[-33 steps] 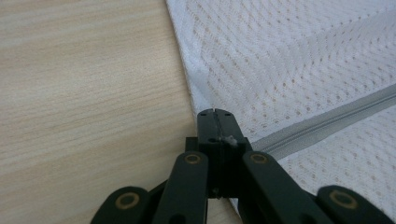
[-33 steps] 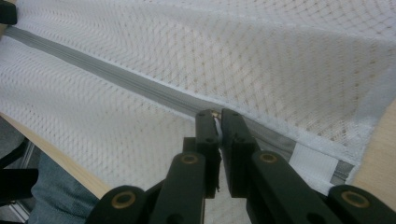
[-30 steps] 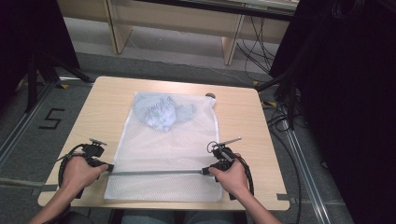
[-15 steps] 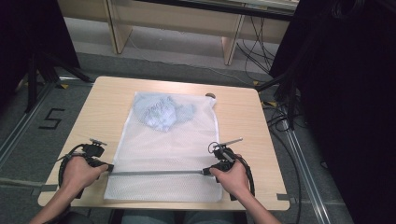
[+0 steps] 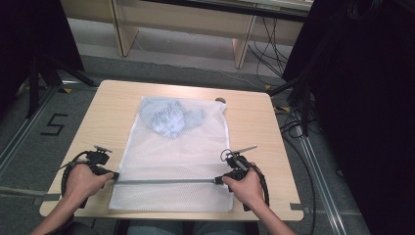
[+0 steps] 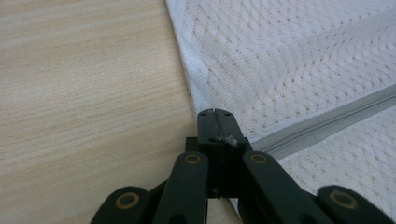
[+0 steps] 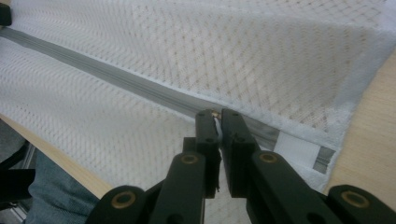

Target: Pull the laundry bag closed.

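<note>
Across the middle of the wooden surface point(image 5: 254, 127) a white mesh bag point(image 5: 176, 156) is lying flat, with a bluish garment point(image 5: 169, 117) showing through its far end. Its grey zipper point(image 5: 166, 181) is running straight across near the person's edge. At the zipper's left end, the left gripper point(image 6: 215, 126) is pressing its jaws together on the bag's edge. At the right end, the right gripper point(image 7: 218, 122) is pinching the zipper pull between nearly closed jaws.

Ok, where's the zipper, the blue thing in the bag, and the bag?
zipper point(image 5: 166, 181), high view, middle of the grey strip.
blue thing point(image 5: 169, 117), high view, its crumpled middle.
mesh bag point(image 5: 169, 156), high view, bare white mesh.
</note>
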The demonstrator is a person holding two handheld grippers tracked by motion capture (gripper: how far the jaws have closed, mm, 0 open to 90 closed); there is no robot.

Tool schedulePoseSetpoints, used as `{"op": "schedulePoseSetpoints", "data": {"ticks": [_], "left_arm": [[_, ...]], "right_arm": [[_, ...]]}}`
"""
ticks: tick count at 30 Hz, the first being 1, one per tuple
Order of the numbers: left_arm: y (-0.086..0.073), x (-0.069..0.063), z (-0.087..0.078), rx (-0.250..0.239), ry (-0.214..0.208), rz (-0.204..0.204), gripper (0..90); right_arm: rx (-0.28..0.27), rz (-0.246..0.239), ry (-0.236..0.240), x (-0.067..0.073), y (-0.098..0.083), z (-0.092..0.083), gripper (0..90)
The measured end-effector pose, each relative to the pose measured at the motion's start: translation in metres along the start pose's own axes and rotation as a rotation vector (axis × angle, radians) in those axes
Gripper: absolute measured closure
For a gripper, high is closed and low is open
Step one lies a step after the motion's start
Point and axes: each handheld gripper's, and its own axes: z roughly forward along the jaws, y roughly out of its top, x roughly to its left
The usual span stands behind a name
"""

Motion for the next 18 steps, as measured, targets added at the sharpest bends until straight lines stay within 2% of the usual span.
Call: {"op": "schedulePoseSetpoints", "data": {"ticks": [2, 3, 6, 8, 9, 10, 13, 15, 16, 17, 18], "left_arm": [[0.000, 0.000, 0.000, 0.001, 0.002, 0.002, 89.9], [0.000, 0.000, 0.000, 0.001, 0.002, 0.002, 89.9], [0.000, 0.000, 0.000, -0.001, 0.002, 0.001, 89.9], [0.000, 0.000, 0.000, 0.002, 0.002, 0.001, 89.9], [0.000, 0.000, 0.000, 0.002, 0.001, 0.000, 89.9], [0.000, 0.000, 0.000, 0.002, 0.001, 0.000, 89.9], [0.000, 0.000, 0.000, 0.002, 0.002, 0.001, 89.9], [0.000, 0.000, 0.000, 0.000, 0.001, 0.001, 90.0], [0.000, 0.000, 0.000, 0.000, 0.003, 0.001, 89.9], [0.000, 0.000, 0.000, 0.001, 0.003, 0.002, 89.9], [0.000, 0.000, 0.000, 0.001, 0.002, 0.001, 89.9]], "right_arm": [[-0.009, -0.014, 0.006, -0.002, 0.000, 0.000, 87.0], [-0.018, -0.029, -0.013, -0.004, 0.000, 0.000, 87.0], [-0.008, -0.020, -0.019, -0.006, 0.000, -0.001, 87.0], [-0.028, -0.025, -0.009, -0.007, -0.001, -0.001, 87.0], [-0.003, -0.002, 0.004, -0.006, -0.001, -0.002, 87.0], [-0.019, -0.018, -0.019, -0.007, -0.001, -0.002, 87.0], [-0.001, 0.017, 0.005, -0.006, -0.002, -0.003, 87.0], [-0.019, -0.017, -0.021, -0.010, -0.002, -0.002, 87.0], [-0.017, -0.016, -0.008, -0.010, -0.002, -0.003, 87.0], [0.005, 0.022, 0.003, -0.007, -0.003, -0.004, 87.0], [-0.024, -0.023, -0.014, -0.012, -0.002, -0.002, 87.0]]}}
